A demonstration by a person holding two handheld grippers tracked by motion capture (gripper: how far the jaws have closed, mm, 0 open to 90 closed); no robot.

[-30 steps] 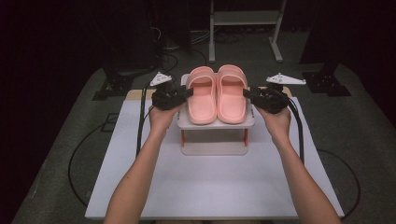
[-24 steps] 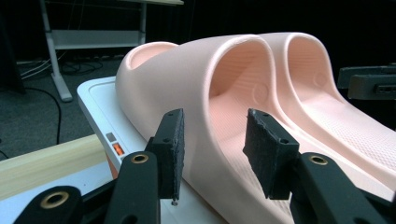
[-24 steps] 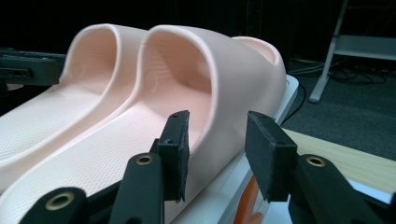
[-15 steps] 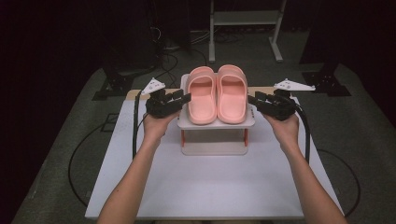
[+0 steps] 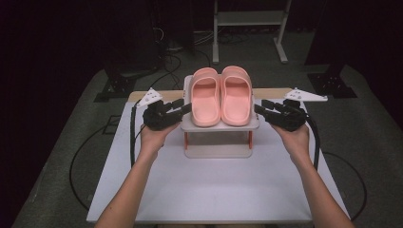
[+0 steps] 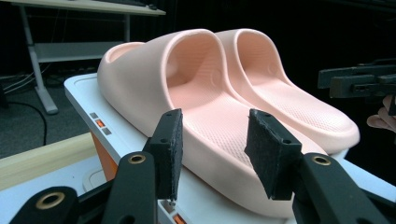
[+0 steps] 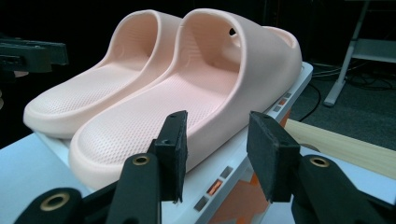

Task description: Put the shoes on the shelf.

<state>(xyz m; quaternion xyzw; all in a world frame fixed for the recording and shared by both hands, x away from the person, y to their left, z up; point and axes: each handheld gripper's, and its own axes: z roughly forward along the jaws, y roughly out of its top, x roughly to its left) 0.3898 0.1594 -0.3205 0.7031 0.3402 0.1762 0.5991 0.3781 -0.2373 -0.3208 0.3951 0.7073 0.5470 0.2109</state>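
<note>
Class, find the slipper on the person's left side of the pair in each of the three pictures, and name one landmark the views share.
High view: the left slipper lies left of its twin, centre, on the white stand.
Left gripper view: it is the nearer slipper, just beyond the jaws.
Right gripper view: it is the farther slipper, at left.
Shared landmark: the white stand under both.

A small two-tier shoe rack [image 5: 219, 127] stands on the table [image 5: 214, 190], toward twelve o'clock from the table's middle. On its top shelf lie two slippers side by side, touching: the left slipper [image 5: 206, 102] at nine o'clock of the right slipper [image 5: 236, 97], toes toward twelve. The left gripper [image 5: 186, 109] sits at nine o'clock of the rack, the right gripper [image 5: 259, 109] at three o'clock, each just beside the shelf edge
</note>
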